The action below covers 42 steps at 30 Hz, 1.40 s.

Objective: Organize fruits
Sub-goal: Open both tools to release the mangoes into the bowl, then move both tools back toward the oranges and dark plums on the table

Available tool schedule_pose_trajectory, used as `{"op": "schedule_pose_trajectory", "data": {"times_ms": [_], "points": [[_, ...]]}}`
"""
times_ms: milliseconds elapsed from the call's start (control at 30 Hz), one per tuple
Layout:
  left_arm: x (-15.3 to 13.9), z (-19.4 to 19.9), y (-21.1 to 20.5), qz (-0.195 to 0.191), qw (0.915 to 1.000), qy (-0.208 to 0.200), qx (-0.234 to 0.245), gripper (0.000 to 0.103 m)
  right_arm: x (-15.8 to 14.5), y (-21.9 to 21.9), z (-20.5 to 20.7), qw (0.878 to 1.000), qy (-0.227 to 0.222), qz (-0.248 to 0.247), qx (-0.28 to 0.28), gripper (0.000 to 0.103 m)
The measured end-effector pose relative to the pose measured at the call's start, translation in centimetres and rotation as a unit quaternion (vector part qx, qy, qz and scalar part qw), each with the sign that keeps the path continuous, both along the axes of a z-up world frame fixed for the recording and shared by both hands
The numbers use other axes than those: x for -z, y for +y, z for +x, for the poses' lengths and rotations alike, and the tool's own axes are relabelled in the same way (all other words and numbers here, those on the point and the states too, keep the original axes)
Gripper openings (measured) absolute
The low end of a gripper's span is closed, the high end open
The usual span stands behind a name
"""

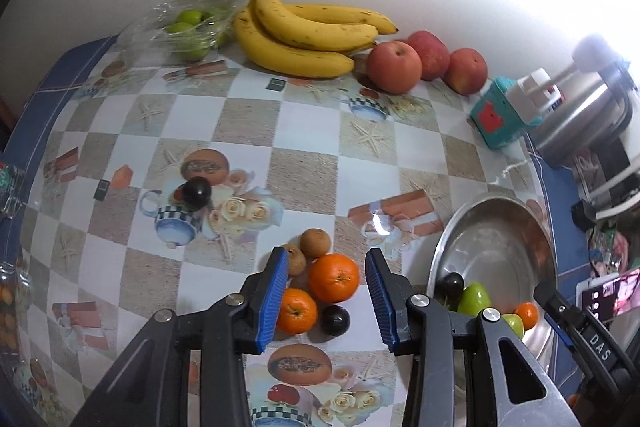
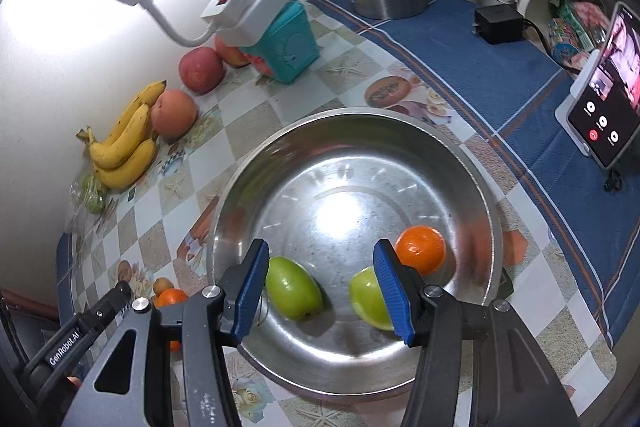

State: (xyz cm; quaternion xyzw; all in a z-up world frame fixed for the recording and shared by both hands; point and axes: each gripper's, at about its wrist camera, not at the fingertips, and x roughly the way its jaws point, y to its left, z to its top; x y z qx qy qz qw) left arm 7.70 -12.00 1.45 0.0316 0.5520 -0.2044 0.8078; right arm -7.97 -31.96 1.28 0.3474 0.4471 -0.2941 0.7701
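Left gripper (image 1: 327, 293) hangs with jaws apart, gripping nothing, over two oranges (image 1: 333, 277) mid-table; right gripper (image 2: 322, 291) is likewise spread and empty above the steel bowl (image 2: 256, 167) near the table's right edge, holding green fruit (image 2: 294, 293).

Worktop (image 1: 304, 131) cover was checkered in white, beige and grey squares, printed with teapots, roses, starfish and cut fruit; its border was blue with orange stripes. Bananas (image 1: 304, 39) were yellow with brown flecks. Apples (image 1: 394, 67) were red-orange. Bagged limes (image 1: 188, 27) were green. Oranges (image 1: 334, 277) were bright orange, the plums (image 1: 335, 320) near black. Bowl (image 2: 460, 163) was bare silver steel, holding two light-green fruits (image 2: 294, 287). Box (image 2: 292, 47) was teal. Both grippers' pads (image 1: 276, 291) were blue and ribbed on black frames.
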Motion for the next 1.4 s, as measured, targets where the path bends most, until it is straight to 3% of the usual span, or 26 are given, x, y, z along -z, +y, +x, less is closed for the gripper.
{"op": "schedule_pose_trajectory", "data": {"times_ms": [100, 133, 167, 200, 267, 333, 400, 500, 533, 600, 1000, 1033, 1100, 1400], "points": [[0.0, 0.2, 0.3, 0.0, 1.0, 0.0, -0.006, 0.044, 0.0, 0.3, 0.3, 1.0, 0.002, -0.002, -0.008, 0.056], [0.2, 0.2, 0.3, 0.003, 1.0, 0.002, -0.008, 0.051, 0.0, 0.4, 0.5, 1.0, 0.004, -0.003, -0.011, 0.056], [0.2, 0.2, 0.3, 0.006, 0.9999, 0.003, -0.011, 0.068, 0.1, 0.5, 0.6, 1.0, 0.006, -0.002, -0.014, 0.056], [0.4, 0.3, 0.3, 0.012, 0.9998, 0.005, -0.013, 0.074, 0.2, 0.5, 0.6, 1.0, 0.006, 0.0, -0.013, 0.057], [0.8, 0.4, 0.4, 0.022, 0.9995, 0.008, -0.021, 0.078, 0.3, 0.6, 0.7, 1.0, 0.011, 0.0, -0.016, 0.059], [1.2, 0.5, 0.6, 0.027, 0.9991, 0.015, -0.028, 0.08, 0.5, 0.7, 0.8, 1.0, 0.019, -0.001, -0.02, 0.068], [1.6, 0.6, 0.7, 0.032, 0.9988, 0.018, -0.033, 0.084, 0.8, 0.8, 0.9, 0.999, 0.025, 0.0, -0.023, 0.069], [1.7, 0.7, 0.9, 0.04, 0.9983, 0.012, -0.04, 0.096, 1.1, 0.9, 1.1, 0.999, 0.033, -0.001, -0.028, 0.07], [1.8, 0.7, 1.0, 0.042, 0.9982, 0.009, -0.042, 0.1, 1.2, 1.0, 1.1, 0.999, 0.036, -0.002, -0.029, 0.075], [1.8, 0.8, 1.0, 0.045, 0.998, 0.005, -0.044, 0.101, 1.3, 1.1, 1.2, 0.999, 0.038, -0.003, -0.031, 0.081], [2.3, 0.8, 1.0, 0.065, 0.9968, -0.002, -0.045, 0.103, 1.3, 1.4, 1.5, 0.998, 0.044, -0.019, -0.037, 0.083], [2.2, 0.8, 1.0, 0.065, 0.9969, -0.004, -0.045, 0.103, 1.3, 1.4, 1.5, 0.998, 0.045, -0.021, -0.037, 0.093], [2.2, 0.8, 1.0, 0.065, 0.9969, -0.006, -0.043, 0.103, 1.2, 1.5, 1.5, 0.998, 0.046, -0.024, -0.038, 0.103], [2.0, 0.7, 0.8, 0.068, 0.997, -0.01, -0.037, 0.103, 1.1, 1.6, 1.6, 0.998, 0.042, -0.033, -0.04, 0.103]]}}
